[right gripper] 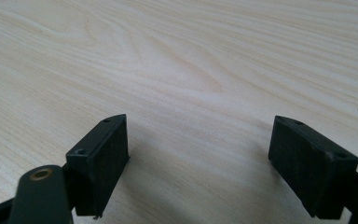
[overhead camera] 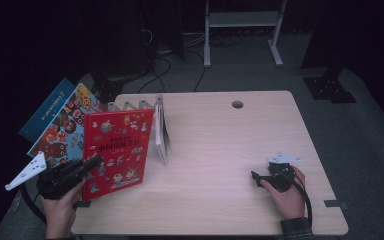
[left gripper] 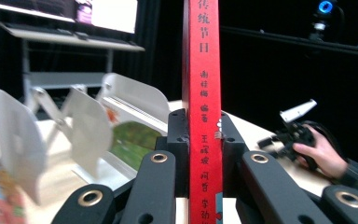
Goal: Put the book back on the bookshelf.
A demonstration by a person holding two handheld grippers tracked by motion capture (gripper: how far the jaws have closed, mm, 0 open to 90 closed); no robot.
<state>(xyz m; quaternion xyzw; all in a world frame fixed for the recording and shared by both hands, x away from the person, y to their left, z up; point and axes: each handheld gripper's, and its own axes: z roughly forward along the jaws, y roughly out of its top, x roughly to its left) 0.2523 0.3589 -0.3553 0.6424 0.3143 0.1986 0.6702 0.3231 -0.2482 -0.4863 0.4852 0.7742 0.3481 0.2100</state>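
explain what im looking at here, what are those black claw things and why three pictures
A person sits at a wooden table holding a hand-held two-jaw gripper in each hand. The high view looks down from above. The other two come from cameras riding on the grippers, looking along their black jaws.

The left gripper is clamped on the spine of a red book, holding it upright beside a white folding book rack. A second illustrated book and a blue one lean behind it at the table's left edge. The right gripper rests on bare tabletop with its jaws wide apart, holding nothing.
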